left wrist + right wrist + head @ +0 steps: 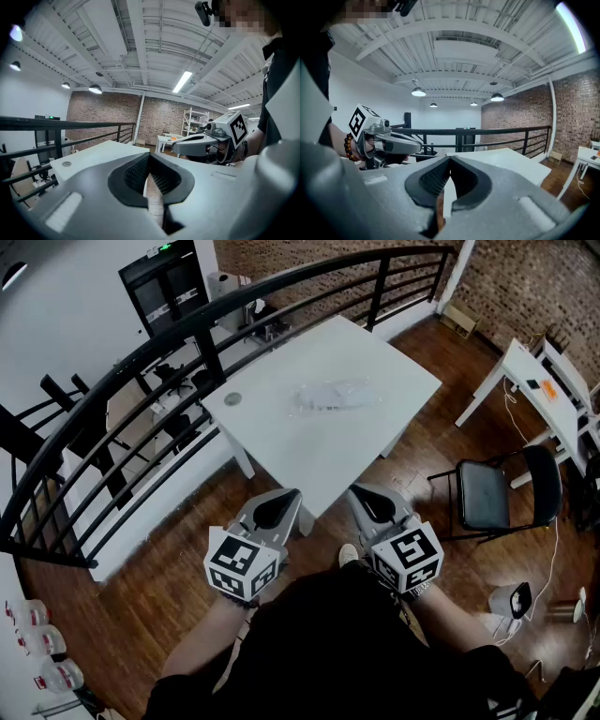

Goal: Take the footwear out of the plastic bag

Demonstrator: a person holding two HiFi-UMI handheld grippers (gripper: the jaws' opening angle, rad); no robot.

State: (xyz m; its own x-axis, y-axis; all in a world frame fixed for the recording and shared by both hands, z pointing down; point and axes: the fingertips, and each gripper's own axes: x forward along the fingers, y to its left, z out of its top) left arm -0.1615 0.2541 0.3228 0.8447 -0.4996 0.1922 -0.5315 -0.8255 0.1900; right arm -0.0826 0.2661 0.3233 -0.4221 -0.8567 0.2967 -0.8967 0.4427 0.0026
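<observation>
A clear plastic bag (333, 396) with something pale inside lies on the white table (281, 432), toward its far side. What the bag holds is too faint to make out. My left gripper (283, 505) hovers off the table's near corner, shut with nothing between its jaws. My right gripper (368, 500) hangs beside it, also shut and empty. Both are well short of the bag. In the left gripper view the left gripper (149, 157) has its tips meeting, and the right gripper (185, 146) shows at the right. The right gripper view shows that gripper (450, 160) shut too.
A black metal railing (141, 442) runs along the table's left and far sides. A black folding chair (492, 493) stands right of the table, with a second white table (548, 390) beyond. A small round disc (232, 399) sits at the table's left corner. Wooden floor surrounds me.
</observation>
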